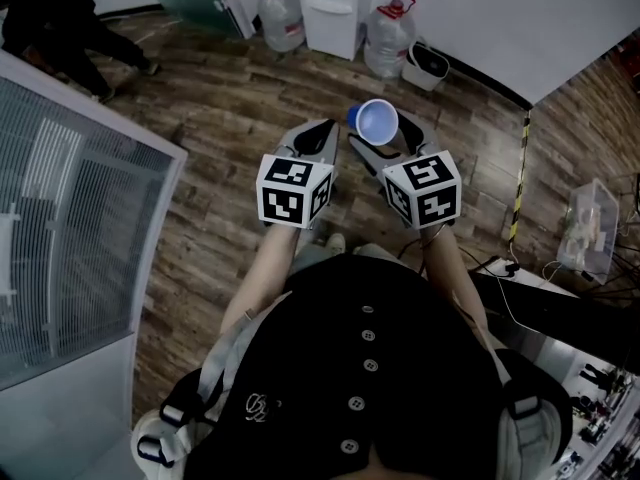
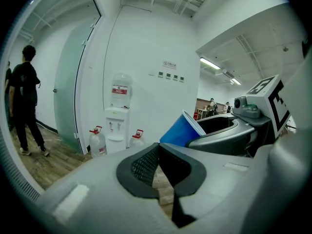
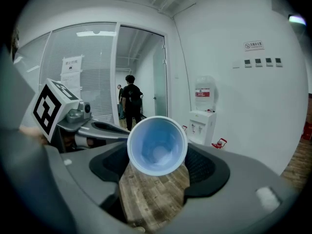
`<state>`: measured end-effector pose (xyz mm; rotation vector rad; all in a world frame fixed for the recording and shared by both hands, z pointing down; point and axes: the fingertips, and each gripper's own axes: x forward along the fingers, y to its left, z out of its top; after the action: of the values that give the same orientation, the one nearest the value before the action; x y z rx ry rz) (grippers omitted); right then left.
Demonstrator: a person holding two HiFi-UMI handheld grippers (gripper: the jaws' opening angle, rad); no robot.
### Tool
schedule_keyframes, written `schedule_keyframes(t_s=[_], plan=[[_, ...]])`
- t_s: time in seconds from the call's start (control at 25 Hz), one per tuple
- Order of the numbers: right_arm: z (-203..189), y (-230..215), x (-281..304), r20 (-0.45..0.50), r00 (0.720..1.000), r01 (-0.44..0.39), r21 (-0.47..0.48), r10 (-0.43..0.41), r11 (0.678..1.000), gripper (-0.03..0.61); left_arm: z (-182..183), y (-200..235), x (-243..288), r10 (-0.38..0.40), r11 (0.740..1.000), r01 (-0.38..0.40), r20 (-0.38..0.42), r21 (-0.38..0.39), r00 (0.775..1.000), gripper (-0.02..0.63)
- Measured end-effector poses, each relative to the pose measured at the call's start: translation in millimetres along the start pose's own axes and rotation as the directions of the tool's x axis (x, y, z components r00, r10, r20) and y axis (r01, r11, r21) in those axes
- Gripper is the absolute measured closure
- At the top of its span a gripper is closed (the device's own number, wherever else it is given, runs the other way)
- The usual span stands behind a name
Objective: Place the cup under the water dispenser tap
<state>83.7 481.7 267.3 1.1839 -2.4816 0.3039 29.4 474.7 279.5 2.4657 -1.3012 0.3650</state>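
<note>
A person in dark clothes [image 1: 45,13] is standing at about 10 o'clock, far across the wooden floor [image 1: 220,108]. The left gripper [image 1: 322,136] is hovering in the air above that floor. Its jaws are lying together with the pads meeting at the tips, and nothing is sitting between them. At 12 o'clock, well apart from both grippers, the water dispenser [image 1: 331,13] is standing against the white wall, with a large water bottle [image 1: 281,18] on the floor at either side. Just right of the left gripper, the blue cup [image 1: 377,121] is being carried in the air, tipped so its open mouth is facing back toward the holder. The right gripper [image 1: 383,140] is clamping it, one jaw pressing on each side of the cup's body, open only as wide as the cup.
</note>
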Motion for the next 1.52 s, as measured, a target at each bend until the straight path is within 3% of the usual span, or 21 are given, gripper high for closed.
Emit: schedule_keyframes(t_s=[0.4,0.8,1.12,1.52], plan=[[11,-4,32,0.007,0.998,0.065,0.04,-0.065,0.997,0.222,10,34,11,-0.048,0.998,0.048,-0.007,0.033,0.999,0.612],[12,-14,69,-0.022,0.999,0.045,0.029,-0.044,0.999,0.222,17,62,41,-0.057,0.998,0.057,-0.005,0.011,0.998,0.612],[27,-68,117,-0.011,1.0,0.027,0.032,-0.027,0.999,0.222,34,94,104,-0.033,0.999,0.033,-0.018,0.007,0.999,0.612],[69,-152,190,-0.009,1.0,-0.025,0.016,0.025,1.0,0.222,81,146,191,0.02,1.0,-0.02,-0.031,0.01,0.999,0.612]])
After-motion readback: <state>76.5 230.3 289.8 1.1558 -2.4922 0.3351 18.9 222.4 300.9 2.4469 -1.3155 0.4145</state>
